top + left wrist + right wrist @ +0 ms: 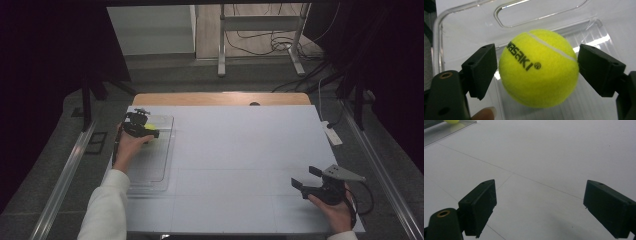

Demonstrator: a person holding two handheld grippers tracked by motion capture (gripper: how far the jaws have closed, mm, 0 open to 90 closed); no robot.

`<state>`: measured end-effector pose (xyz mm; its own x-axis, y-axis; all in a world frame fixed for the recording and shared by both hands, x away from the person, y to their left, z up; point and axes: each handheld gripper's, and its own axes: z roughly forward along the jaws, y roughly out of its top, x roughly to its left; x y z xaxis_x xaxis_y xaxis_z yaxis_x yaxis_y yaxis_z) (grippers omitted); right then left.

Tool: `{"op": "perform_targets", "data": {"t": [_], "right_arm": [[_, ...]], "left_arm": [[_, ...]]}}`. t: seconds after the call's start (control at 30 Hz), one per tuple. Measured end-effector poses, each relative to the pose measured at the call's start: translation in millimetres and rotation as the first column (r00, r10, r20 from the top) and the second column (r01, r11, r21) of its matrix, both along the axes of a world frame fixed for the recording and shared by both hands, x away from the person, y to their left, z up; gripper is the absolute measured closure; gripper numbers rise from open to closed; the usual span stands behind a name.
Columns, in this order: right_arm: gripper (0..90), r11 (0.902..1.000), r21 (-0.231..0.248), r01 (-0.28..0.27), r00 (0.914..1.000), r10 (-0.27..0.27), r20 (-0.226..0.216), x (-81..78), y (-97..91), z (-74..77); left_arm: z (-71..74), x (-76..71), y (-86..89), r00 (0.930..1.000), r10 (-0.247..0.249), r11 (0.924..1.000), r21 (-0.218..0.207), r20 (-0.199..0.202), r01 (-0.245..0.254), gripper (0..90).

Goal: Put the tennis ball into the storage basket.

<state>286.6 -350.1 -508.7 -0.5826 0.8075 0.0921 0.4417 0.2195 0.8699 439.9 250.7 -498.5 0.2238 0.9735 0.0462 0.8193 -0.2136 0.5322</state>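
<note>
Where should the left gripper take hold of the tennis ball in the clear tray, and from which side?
Grip the tennis ball across its widest middle, coming from above with the left gripper. It is round, and the clear tray walls hinder a low side approach.

overhead plus tool-mounted closeups (shared table [240,150])

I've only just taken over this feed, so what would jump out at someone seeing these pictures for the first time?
First, the bright yellow tennis ball marked "MASAKI", sitting between the left gripper's fingers, with a narrow gap showing on each side. It lies in a clear plastic tray at the table's left edge. Far off at the right near corner, the right gripper hangs open over bare white surface.
</note>
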Motion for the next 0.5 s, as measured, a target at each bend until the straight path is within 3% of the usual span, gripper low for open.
{"op": "perform_targets", "data": {"t": [0.23, 0.4, 0.5], "right_arm": [[11.6, 1.0000, 0.000, 0.000, 1.0000, 0.000, 0.001, -0.1, 0.0, 0.1], [11.6, 1.0000, 0.001, 0.001, 1.0000, -0.001, 0.001, -0.1, 0.4, 0.2], [11.6, 1.0000, 0.001, 0.002, 1.0000, -0.002, -0.001, 0.1, 0.5, 0.2]], "left_arm": [[5.0, -4.6, 2.4, 0.9987, -0.017, 0.9990, -0.041, 0.049, 0.019, 14.2], [12.1, -11.8, 3.8, 0.9943, -0.027, 0.9948, -0.095, 0.103, 0.037, 13.9], [16.5, -16.2, 3.3, 0.9907, -0.038, 0.9934, -0.103, 0.130, 0.052, 13.9]]}}
